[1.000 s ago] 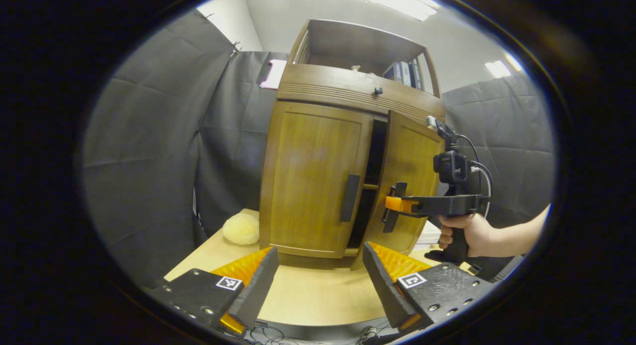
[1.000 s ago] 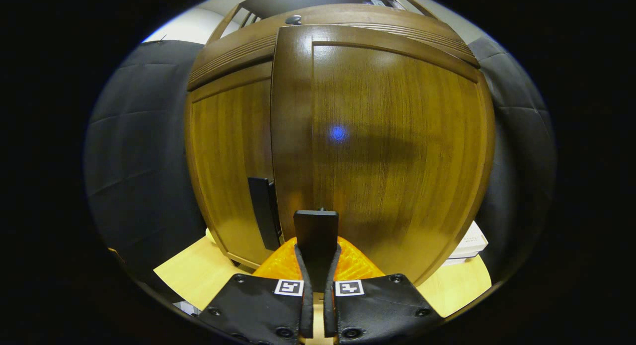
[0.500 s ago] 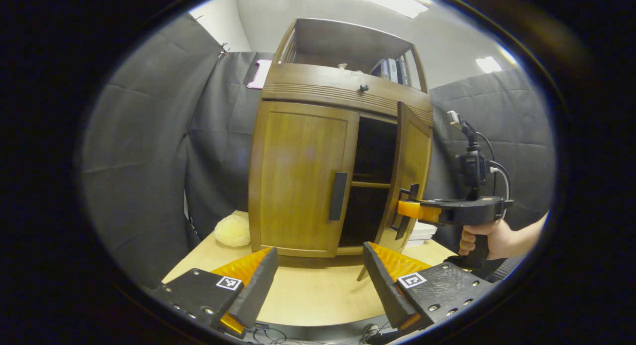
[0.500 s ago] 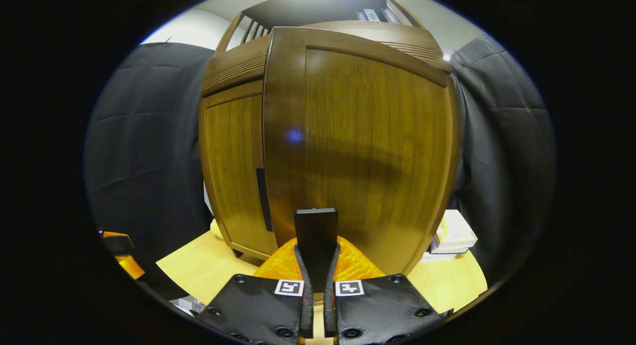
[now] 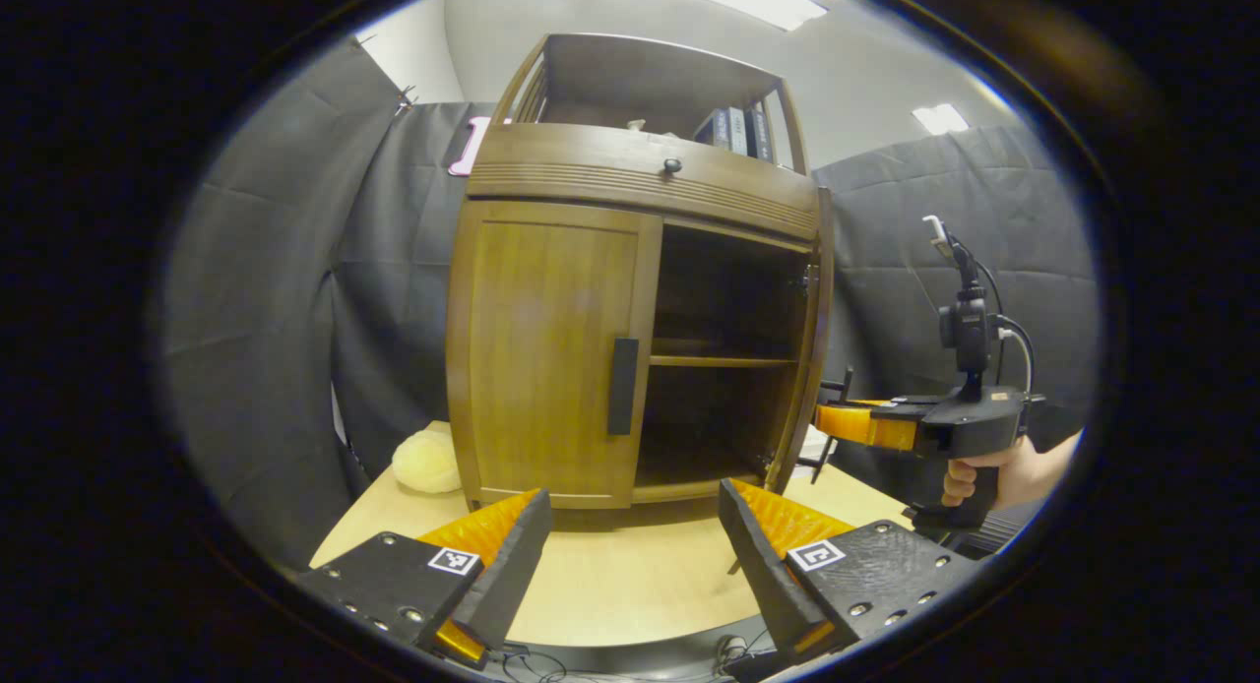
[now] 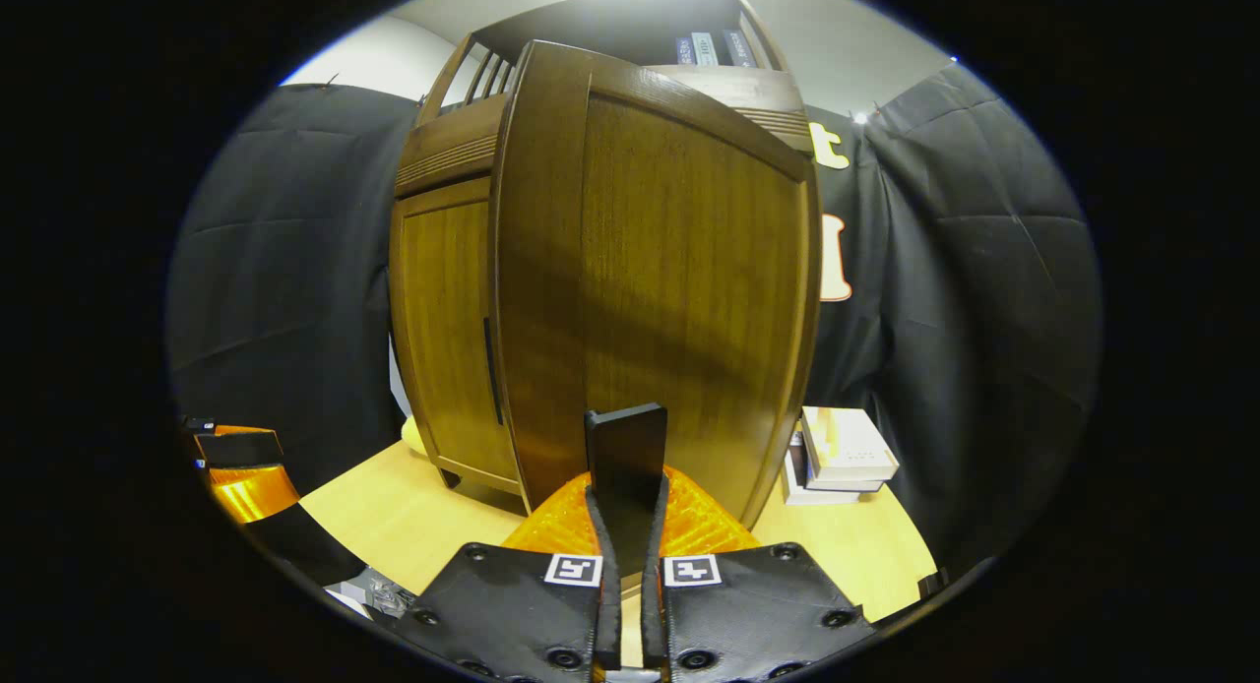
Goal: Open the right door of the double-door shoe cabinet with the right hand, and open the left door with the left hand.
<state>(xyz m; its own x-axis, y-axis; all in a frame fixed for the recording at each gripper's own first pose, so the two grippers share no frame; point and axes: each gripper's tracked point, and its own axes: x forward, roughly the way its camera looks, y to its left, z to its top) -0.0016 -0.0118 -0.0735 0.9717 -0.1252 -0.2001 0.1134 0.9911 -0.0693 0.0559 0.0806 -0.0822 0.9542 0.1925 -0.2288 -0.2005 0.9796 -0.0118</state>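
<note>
The wooden shoe cabinet (image 5: 630, 186) stands on the table. Its left door (image 5: 546, 353) is closed, its dark handle (image 5: 622, 386) untouched. The right door (image 5: 813, 348) stands wide open, edge-on in the left gripper view, baring a dark inside with one shelf (image 5: 724, 361). My left gripper (image 5: 630, 545) hangs open in front of the cabinet, nothing between its fingers. My right gripper (image 6: 627, 511) is shut on the right door's handle (image 6: 627, 452), the door panel (image 6: 679, 289) close ahead. From the left gripper view the right gripper (image 5: 832, 419) meets the door's edge, held by a hand (image 5: 984, 471).
A pale fluffy lump (image 5: 425, 462) lies on the wooden table (image 5: 620, 585) left of the cabinet. A stack of books (image 6: 842, 452) sits beside the cabinet's right side. More books (image 5: 733, 127) stand on the open top shelf. Black cloth walls surround the table.
The right door has swung from ajar to wide open, drawn by the right gripper moving out to the right. The left gripper has stayed open, shifting a little.
</note>
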